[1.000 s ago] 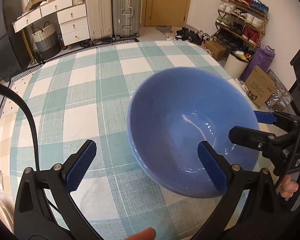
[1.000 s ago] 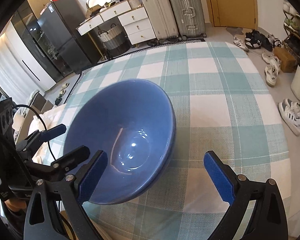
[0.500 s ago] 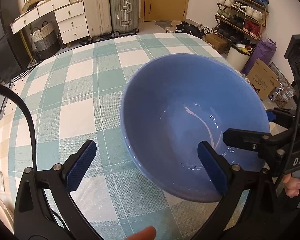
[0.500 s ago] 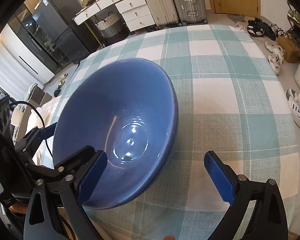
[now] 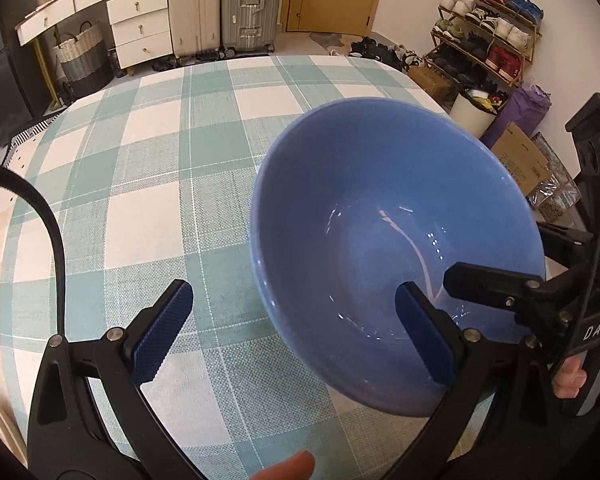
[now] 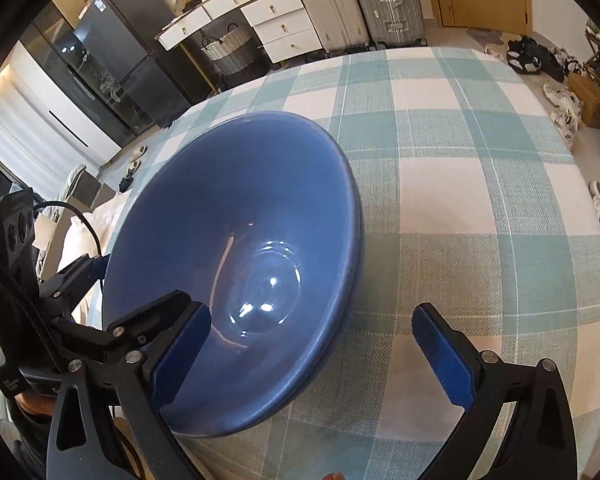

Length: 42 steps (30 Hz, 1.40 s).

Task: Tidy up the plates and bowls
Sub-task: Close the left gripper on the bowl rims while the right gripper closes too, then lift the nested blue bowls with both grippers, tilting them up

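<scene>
The desk (image 5: 148,168), covered in a teal-and-white checked cloth, fills both views and carries a single large blue bowl (image 5: 380,240) standing upright near its front edge, empty and glossy inside; a second rim line just under its lip in the right wrist view hints that it may sit nested in another bowl, though that cannot be settled. The step in hand looks like the approach to pick up this bowl from both sides. The left claw (image 5: 296,332) is released, jaws wide apart, its right-hand pad reaching over the near rim into the bowl's hollow and its other pad out over bare cloth. The right claw (image 6: 314,354) is likewise released, one pad inside the bowl at its left rim, the other over the cloth. Both point forward and slightly down, facing each other across the bowl. The next move likely calls for each claw to close on the rim wall.
</scene>
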{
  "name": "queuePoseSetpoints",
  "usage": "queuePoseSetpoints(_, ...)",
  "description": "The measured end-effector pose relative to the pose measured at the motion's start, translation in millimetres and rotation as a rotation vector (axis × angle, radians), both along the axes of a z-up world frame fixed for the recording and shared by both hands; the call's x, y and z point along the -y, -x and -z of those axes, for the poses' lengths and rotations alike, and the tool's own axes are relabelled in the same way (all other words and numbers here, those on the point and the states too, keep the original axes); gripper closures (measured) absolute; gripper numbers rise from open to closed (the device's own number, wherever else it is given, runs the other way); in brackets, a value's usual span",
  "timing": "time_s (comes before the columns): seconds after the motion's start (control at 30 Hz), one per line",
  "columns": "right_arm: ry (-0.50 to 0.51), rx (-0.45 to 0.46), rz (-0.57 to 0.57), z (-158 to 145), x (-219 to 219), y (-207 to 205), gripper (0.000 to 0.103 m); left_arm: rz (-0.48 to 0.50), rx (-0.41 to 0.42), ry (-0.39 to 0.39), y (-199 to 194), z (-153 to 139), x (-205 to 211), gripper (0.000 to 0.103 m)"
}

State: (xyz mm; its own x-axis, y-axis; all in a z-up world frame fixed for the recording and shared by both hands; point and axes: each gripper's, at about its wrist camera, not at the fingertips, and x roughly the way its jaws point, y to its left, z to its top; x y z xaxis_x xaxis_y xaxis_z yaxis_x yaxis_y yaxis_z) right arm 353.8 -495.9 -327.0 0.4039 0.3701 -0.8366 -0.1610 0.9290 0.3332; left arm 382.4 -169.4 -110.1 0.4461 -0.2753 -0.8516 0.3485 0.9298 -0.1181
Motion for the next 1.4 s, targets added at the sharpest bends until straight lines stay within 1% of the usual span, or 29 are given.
queuePoseSetpoints(0.07,-0.007,-0.026,-0.005,3,0,-3,0.001,0.006,-0.032,0.020,-4,5,-1,0.003)
queuePoseSetpoints(0.2,-0.022,-0.079,0.012,13,3,-8,0.001,0.010,-0.023,0.024,-4,10,-1,0.005)
queuePoseSetpoints(0.23,-0.036,-0.088,0.010,14,4,-9,0.001,0.016,-0.033,0.031,-6,13,-2,0.005)
queuePoseSetpoints(0.3,-0.035,-0.083,0.002,14,3,-10,0.001,0.021,-0.049,0.039,-8,16,-2,0.005)
queuePoseSetpoints(0.4,-0.024,-0.080,-0.001,15,1,-12,0.001,0.031,-0.052,0.030,-10,20,0,0.005)
queuePoseSetpoints(0.47,-0.045,-0.097,-0.001,18,2,-15,0.001,0.031,-0.065,0.035,-12,24,1,0.005)
queuePoseSetpoints(0.53,-0.053,-0.089,0.008,19,4,-17,0.001,0.037,-0.059,0.037,-11,24,1,0.005)
queuePoseSetpoints(0.63,-0.025,-0.058,0.014,16,4,-16,0.001,0.042,-0.047,0.037,-11,23,1,0.005)
queuePoseSetpoints(0.8,0.002,-0.024,0.000,12,1,-14,0.001,0.041,-0.057,0.048,-15,23,2,0.006)
queuePoseSetpoints(0.83,0.003,-0.026,-0.003,11,1,-14,0.003,0.043,-0.061,0.051,-15,24,2,0.007)
queuePoseSetpoints(0.9,-0.015,-0.039,-0.009,11,2,-13,0.006,0.051,-0.089,0.072,-18,25,2,0.017)
queuePoseSetpoints(0.93,-0.018,-0.041,-0.010,11,2,-13,0.007,0.054,-0.105,0.083,-20,25,2,0.019)
queuePoseSetpoints(1.0,-0.017,-0.041,-0.013,11,2,-14,0.008,0.054,-0.106,0.085,-22,25,4,0.026)
queuePoseSetpoints(1.03,-0.023,-0.043,-0.018,11,1,-14,0.011,0.056,-0.107,0.084,-23,26,5,0.027)
queuePoseSetpoints(1.07,-0.030,-0.046,-0.023,10,1,-14,0.015,0.060,-0.110,0.087,-24,26,5,0.032)
queuePoseSetpoints(1.1,-0.032,-0.047,-0.026,10,1,-14,0.016,0.063,-0.112,0.092,-25,26,6,0.036)
queuePoseSetpoints(1.13,-0.033,-0.043,-0.027,10,0,-14,0.019,0.061,-0.113,0.096,-27,26,6,0.038)
queuePoseSetpoints(1.17,-0.034,-0.040,-0.027,9,0,-14,0.024,0.059,-0.115,0.100,-27,26,7,0.042)
queuePoseSetpoints(1.2,-0.037,-0.042,-0.029,8,0,-14,0.026,0.057,-0.120,0.108,-27,26,6,0.045)
queuePoseSetpoints(1.23,-0.039,-0.044,-0.028,8,0,-13,0.030,0.059,-0.127,0.116,-28,26,7,0.046)
queuePoseSetpoints(1.27,-0.042,-0.045,-0.029,8,0,-13,0.035,0.060,-0.127,0.120,-29,26,7,0.051)
queuePoseSetpoints(1.3,-0.044,-0.047,-0.029,8,0,-14,0.037,0.057,-0.124,0.118,-29,26,7,0.054)
queuePoseSetpoints(1.37,-0.044,-0.048,-0.027,7,0,-14,0.047,0.048,-0.119,0.120,-31,25,5,0.057)
queuePoseSetpoints(1.4,-0.049,-0.052,-0.026,8,0,-15,0.051,0.043,-0.118,0.125,-32,25,4,0.061)
